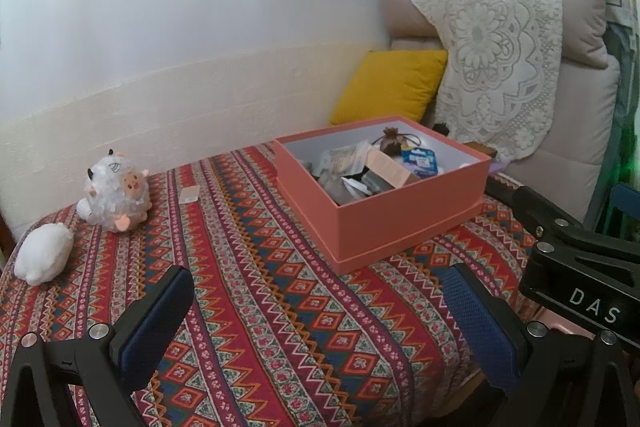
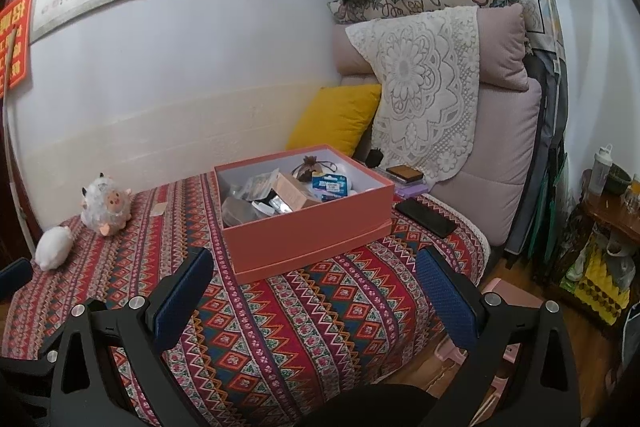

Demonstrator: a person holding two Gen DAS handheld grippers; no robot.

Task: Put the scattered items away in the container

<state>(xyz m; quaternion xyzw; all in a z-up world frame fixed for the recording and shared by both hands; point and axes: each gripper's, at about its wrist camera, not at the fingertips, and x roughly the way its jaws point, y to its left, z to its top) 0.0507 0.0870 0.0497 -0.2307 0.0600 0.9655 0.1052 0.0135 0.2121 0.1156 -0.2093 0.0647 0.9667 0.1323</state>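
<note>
The patterned cloth (image 1: 280, 307) covers the surface under both grippers. The orange box (image 1: 400, 219) sits ahead of the left gripper (image 1: 316, 323), slightly to its right, and directly ahead of the right gripper (image 2: 316, 299); it holds assorted small items. The sheep toy (image 1: 116, 191) stands ahead-left of both grippers, the white toy (image 1: 44, 255) just beside it and nearer. A black phone (image 2: 426, 217) lies beyond the right gripper, beside the box. Both grippers have jaws spread apart, holding nothing.
</note>
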